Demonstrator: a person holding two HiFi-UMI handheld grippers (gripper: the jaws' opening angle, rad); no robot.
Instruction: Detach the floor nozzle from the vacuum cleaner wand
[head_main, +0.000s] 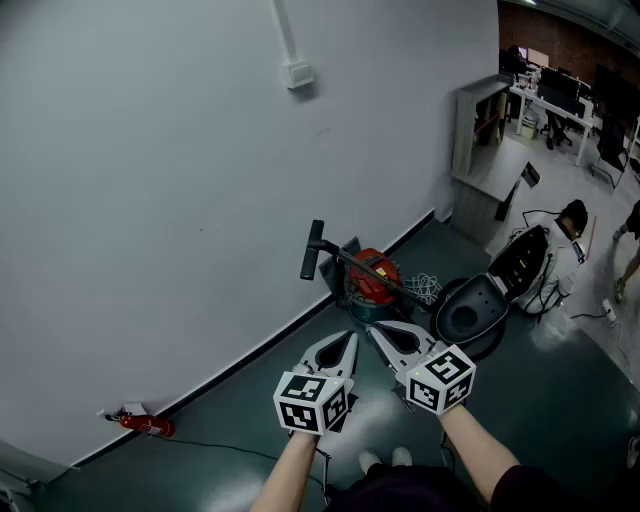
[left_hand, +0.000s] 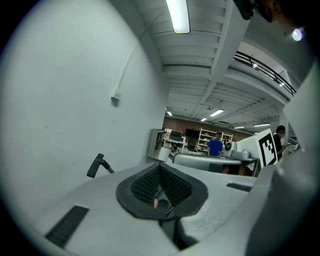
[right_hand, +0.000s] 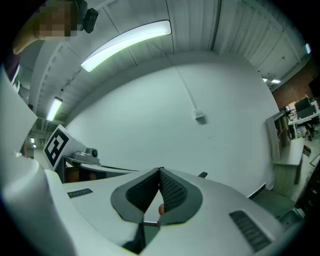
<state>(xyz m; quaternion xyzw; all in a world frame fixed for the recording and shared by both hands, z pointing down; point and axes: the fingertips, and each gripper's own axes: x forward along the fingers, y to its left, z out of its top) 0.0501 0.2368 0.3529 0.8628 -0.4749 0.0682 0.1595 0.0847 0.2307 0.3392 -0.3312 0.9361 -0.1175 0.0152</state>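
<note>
A red canister vacuum cleaner (head_main: 375, 276) stands on the dark floor by the white wall. Its black wand (head_main: 345, 259) rises to the left and ends in the black floor nozzle (head_main: 312, 250), which is held off the floor. The nozzle (left_hand: 96, 166) also shows in the left gripper view beyond the jaws. My left gripper (head_main: 347, 342) and right gripper (head_main: 376, 331) hang side by side in the air short of the vacuum, both shut with nothing between their jaws. In their own views the left gripper (left_hand: 160, 168) and right gripper (right_hand: 160, 171) have their ribbed pads together.
A black shell-shaped seat (head_main: 470, 313) lies right of the vacuum, with a white cable coil (head_main: 425, 289) between them. A crouching person (head_main: 570, 226) is at the right. A red fire extinguisher (head_main: 146, 425) lies by the wall at the left. A grey cabinet (head_main: 480, 128) stands far back.
</note>
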